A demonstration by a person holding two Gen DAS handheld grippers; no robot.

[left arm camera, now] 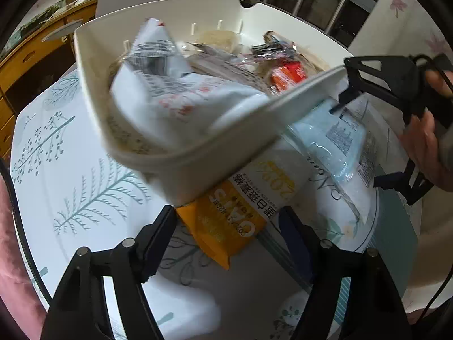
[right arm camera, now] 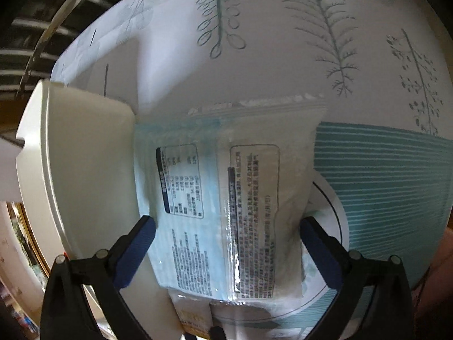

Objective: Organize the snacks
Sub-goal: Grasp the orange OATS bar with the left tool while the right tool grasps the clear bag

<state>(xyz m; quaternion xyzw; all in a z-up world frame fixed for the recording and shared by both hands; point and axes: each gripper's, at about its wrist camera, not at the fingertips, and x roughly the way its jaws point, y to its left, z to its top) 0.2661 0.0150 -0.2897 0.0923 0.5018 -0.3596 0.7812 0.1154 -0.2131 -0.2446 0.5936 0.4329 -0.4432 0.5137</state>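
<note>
Snacks filled the white bin (left arm camera: 198,167) just ahead of your left gripper (left arm camera: 226,236), whose jaws stood apart around an orange oat bar packet (left arm camera: 223,226) on the desk (left arm camera: 85,198) without pressing it. Your right gripper (right arm camera: 228,243) hovered wide open over a pale blue snack pouch (right arm camera: 198,198) lying beside the bin, holding nothing.

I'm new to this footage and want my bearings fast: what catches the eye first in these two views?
The big white basket, heaped with snack packets, fills the middle of the left wrist view on a leaf-print tablecloth. Beside its near wall lies an orange oat bar packet, ahead of the open left gripper. In the right wrist view a pale blue packet lies flat beside the basket, between the right gripper's wide-open jaws.
</note>
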